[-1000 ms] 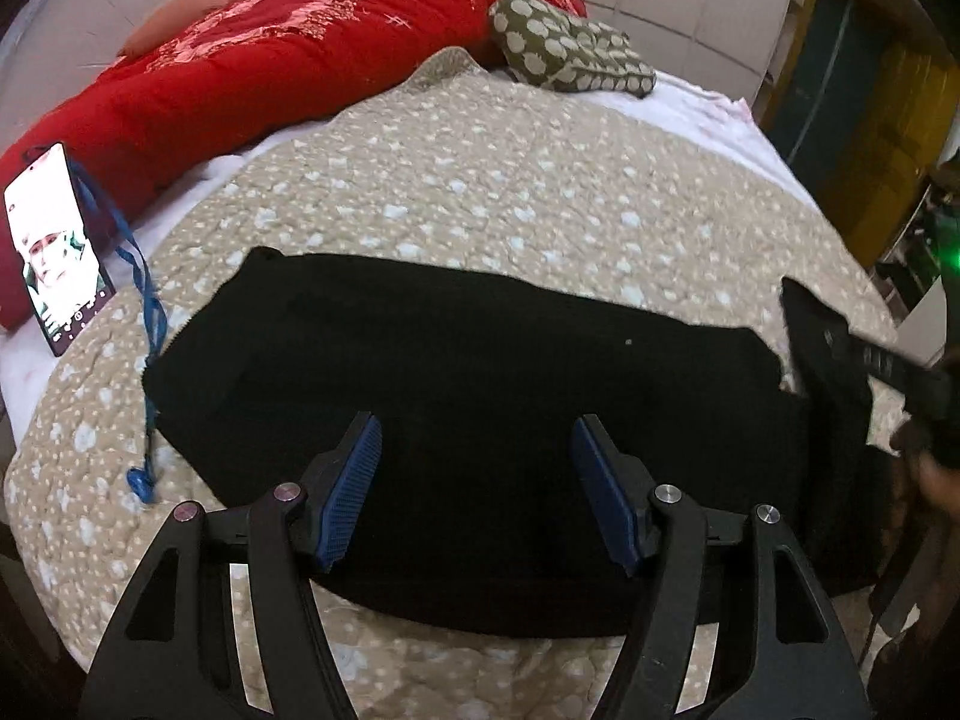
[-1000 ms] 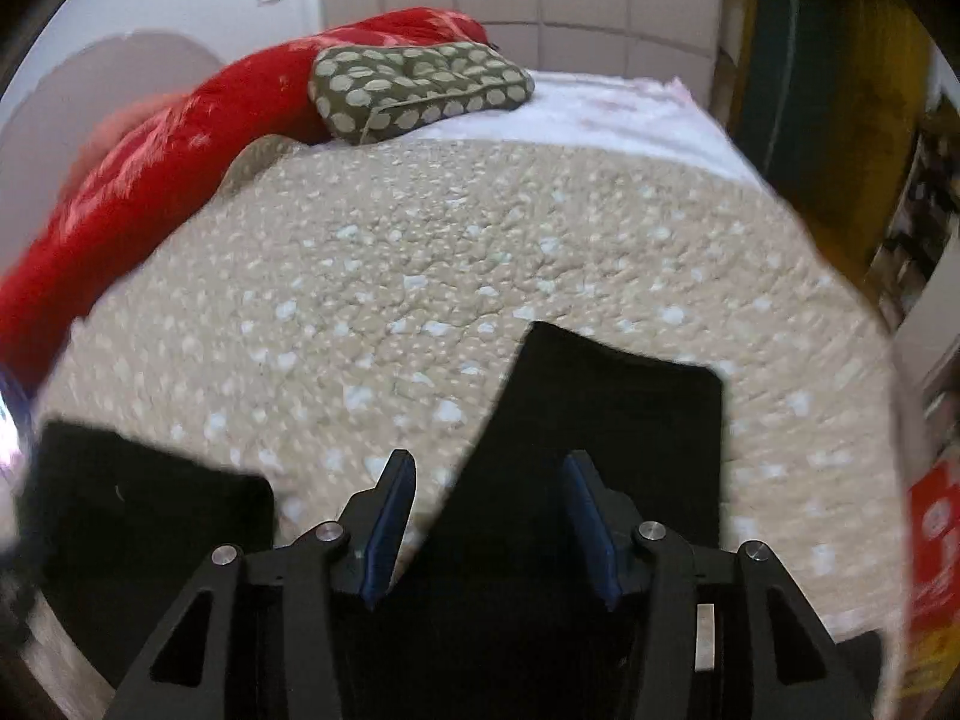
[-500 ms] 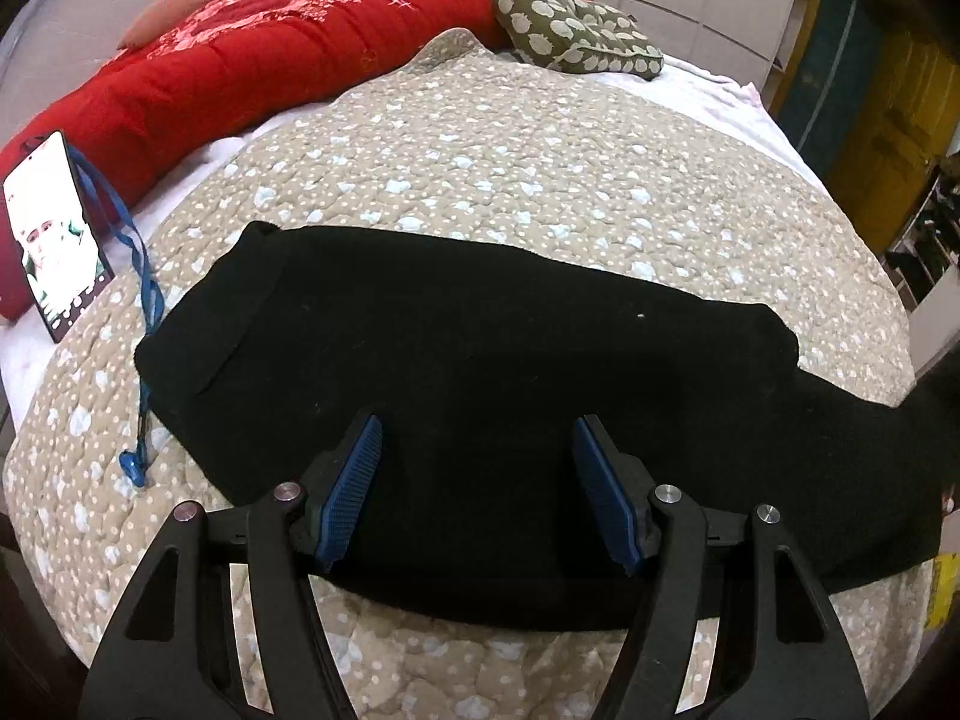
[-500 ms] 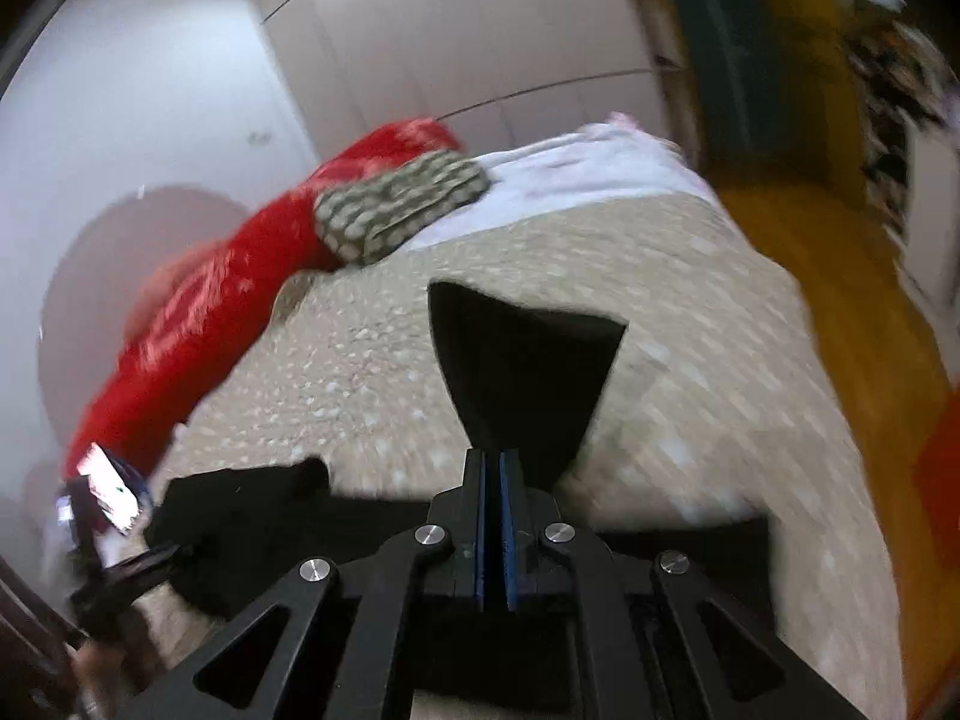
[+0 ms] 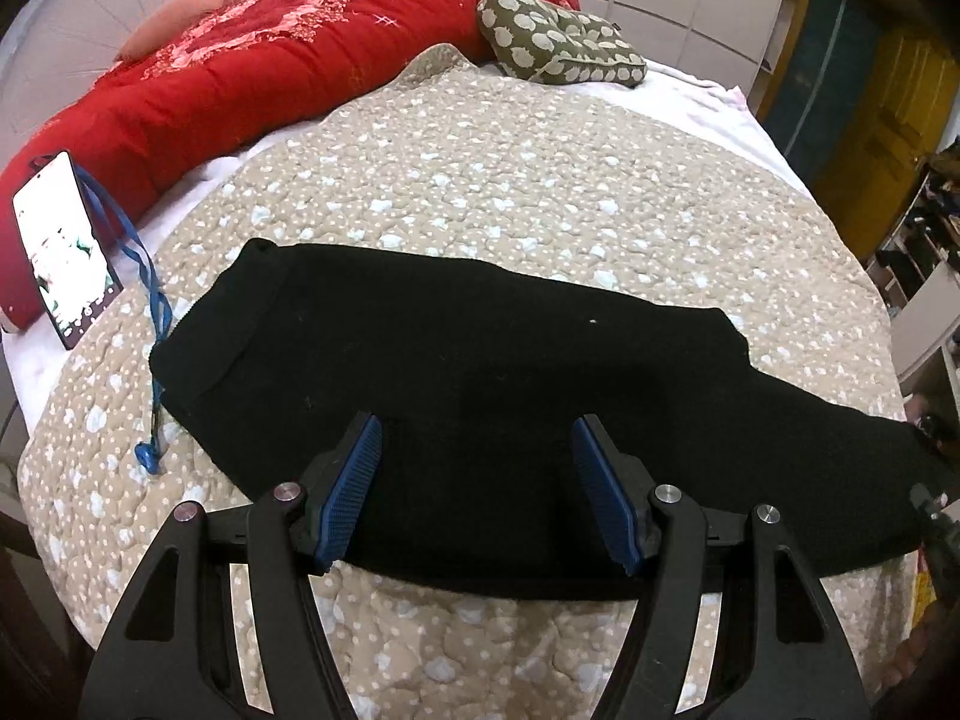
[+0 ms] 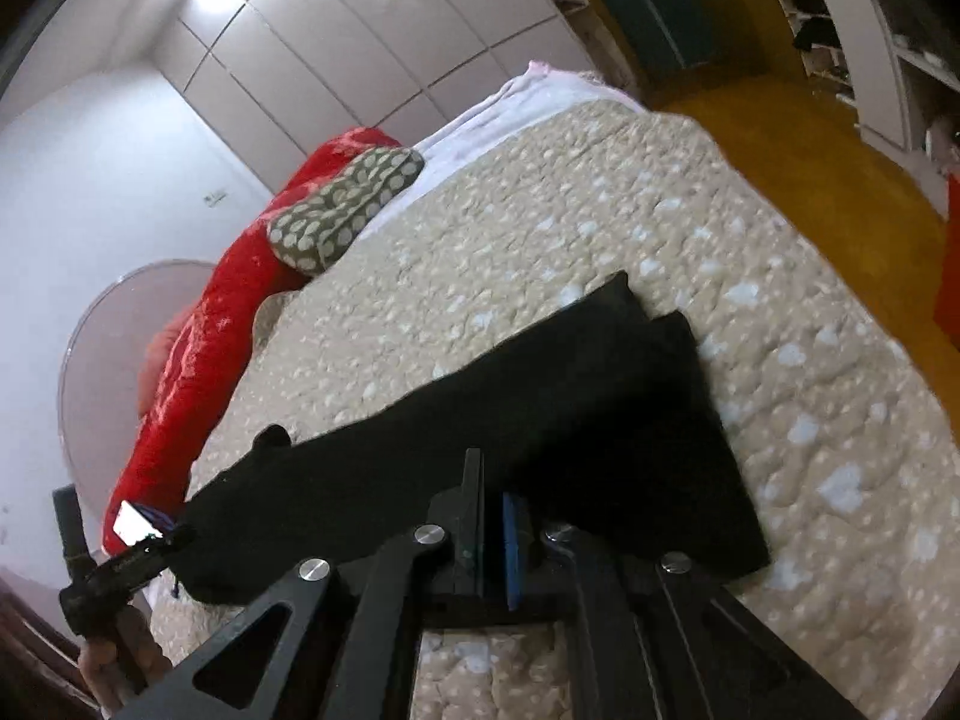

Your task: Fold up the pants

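Two fisheye views show us a bed (image 5: 540, 180) covered by a beige quilt (image 5: 510, 192) dotted with pale spots. We see the black pants (image 5: 480, 372) spread lengthwise across the near part of the quilt, their cuffed end at the left in the left wrist view. The left gripper (image 5: 477, 480) hovers above the near edge of the pants with its blue pads (image 5: 354, 480) spread wide and nothing between them. The right gripper (image 6: 489, 540) has its jaws pressed together over the black cloth; we cannot tell whether any fabric is pinched. Along the far side of the bed we note a red blanket (image 5: 240, 72) rolled in a long ridge and an olive cushion (image 5: 558, 42) with pale dots resting against it. A phone (image 5: 63, 246) with a lit screen leans on the red blanket, its blue lanyard (image 5: 150, 312) trailing over the quilt to the edge of the pants. Beyond the bed stand white panelled wardrobe doors (image 6: 360, 48), and to the right lies a yellow floor (image 6: 810, 138) with shelving (image 6: 870, 30)
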{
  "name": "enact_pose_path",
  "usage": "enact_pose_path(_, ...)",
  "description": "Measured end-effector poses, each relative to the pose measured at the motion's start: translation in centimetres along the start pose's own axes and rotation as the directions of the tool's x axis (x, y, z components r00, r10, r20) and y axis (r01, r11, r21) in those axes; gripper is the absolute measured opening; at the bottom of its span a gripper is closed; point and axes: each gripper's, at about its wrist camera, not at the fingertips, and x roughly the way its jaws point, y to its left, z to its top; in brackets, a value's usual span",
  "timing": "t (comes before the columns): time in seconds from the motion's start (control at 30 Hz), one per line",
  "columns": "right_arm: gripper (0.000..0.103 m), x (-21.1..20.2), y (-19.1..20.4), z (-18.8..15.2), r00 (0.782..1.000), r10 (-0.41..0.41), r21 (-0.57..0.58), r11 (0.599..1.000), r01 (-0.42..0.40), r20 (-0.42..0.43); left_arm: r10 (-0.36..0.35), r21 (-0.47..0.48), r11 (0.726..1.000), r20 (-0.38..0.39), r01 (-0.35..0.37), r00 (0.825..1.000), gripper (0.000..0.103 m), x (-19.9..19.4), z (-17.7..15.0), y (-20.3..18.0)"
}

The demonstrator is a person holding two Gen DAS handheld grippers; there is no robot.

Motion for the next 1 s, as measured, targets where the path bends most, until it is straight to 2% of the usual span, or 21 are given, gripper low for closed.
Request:
enact_pose_path(0.17,0.004,-3.2,1.1,-0.7,1.000,0.025,-0.064,0.998,-0.025,0.003,0.005,-0.006,1.000,0.005,-0.005,1.000,0.066,-0.4,-0.4,0.6)
enact_pose_path(0.27,0.004,-1.2,0.0,-1.3,0.997,-0.050,-0.075,0.996,0.045,-0.059,0.018,-0.001,1.000,-0.028,-0.019,0.999,0.066,0.6,-0.9,0.6)
enact_pose_path(0.33,0.010,-0.2,-1.1,-1.7,0.991,-0.095,-0.043,0.995,0.091,-0.091,0.011,-0.004,1.000,-0.043,-0.011,0.999,0.066,0.8,-1.1,0.9)
enact_pose_path(0.4,0.015,-1.5,-1.3,-1.7,0.993,-0.095,-0.022,0.995,0.094,-0.069,0.017,-0.009,1.000,-0.023,-0.017,1.000,0.066,0.4,-1.1,1.2)
enact_pose_path(0.47,0.016,-3.3,-0.5,-1.4,0.989,-0.141,-0.074,0.988,0.137,-0.042,0.022,-0.009,1.000,-0.015,-0.022,1.000,0.066,0.3,-0.9,1.5)
enact_pose_path(0.5,0.016,-4.2,0.0,-1.2,0.990,-0.138,-0.099,0.986,0.135,-0.034,0.022,-0.015,1.000,-0.011,-0.023,1.000,0.066,0.3,-0.8,1.7)
enact_pose_path(0.6,0.016,-5.2,3.3,-0.8,0.998,-0.049,-0.193,0.980,0.043,-0.029,0.033,-0.032,0.999,-0.004,-0.033,0.999,0.066,0.4,-0.6,2.3)
enact_pose_path(0.67,0.017,-4.0,6.5,-0.8,0.997,0.046,-0.263,0.963,-0.062,-0.067,0.045,-0.039,0.998,-0.002,-0.045,0.999,0.066,0.5,-0.5,2.7)
enact_pose_path(0.73,0.017,-1.3,9.9,-1.2,0.988,0.107,-0.316,0.939,-0.137,-0.111,0.053,-0.047,0.997,0.001,-0.053,0.999,0.066,0.7,-0.5,3.0)
enact_pose_path(0.83,0.017,3.6,14.9,-2.2,0.978,0.128,-0.419,0.888,-0.188,-0.167,0.059,-0.048,0.997,0.002,-0.059,0.998,0.066,1.0,-0.5,3.0)
enact_pose_path(1.0,0.017,11.5,20.4,-3.7,0.967,0.099,-0.512,0.833,-0.209,-0.234,0.071,-0.026,0.997,0.012,-0.071,0.997,0.066,1.6,-0.2,2.9)
